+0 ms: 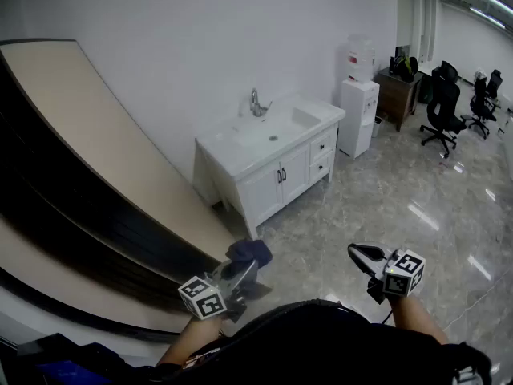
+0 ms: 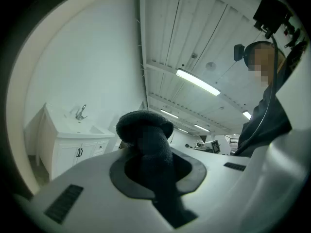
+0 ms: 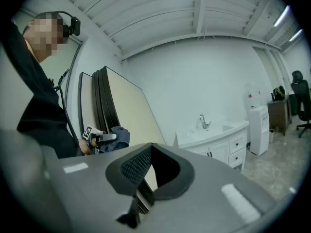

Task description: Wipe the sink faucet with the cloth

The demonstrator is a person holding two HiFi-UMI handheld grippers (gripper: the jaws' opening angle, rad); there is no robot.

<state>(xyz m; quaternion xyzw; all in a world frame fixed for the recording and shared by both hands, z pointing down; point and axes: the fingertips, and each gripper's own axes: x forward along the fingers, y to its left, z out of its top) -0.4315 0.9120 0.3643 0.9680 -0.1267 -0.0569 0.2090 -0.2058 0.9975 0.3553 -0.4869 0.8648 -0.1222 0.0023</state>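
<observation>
left tongs (image 1: 239, 276): forearm out level, clamped on dark cloth (image 1: 250, 253) | right tongs (image 1: 359, 254): forearm out level, pinched together, empty | faucet (image 1: 256, 103): on white sink (image 1: 240, 145), well apart from both

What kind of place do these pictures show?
Probably an open office or showroom: a white sink cabinet, a water dispenser beside it, and black office chairs farther off.

Open floor (image 1: 353, 215) to sink (image 1: 227, 144), boards (image 1: 96, 159) L
</observation>
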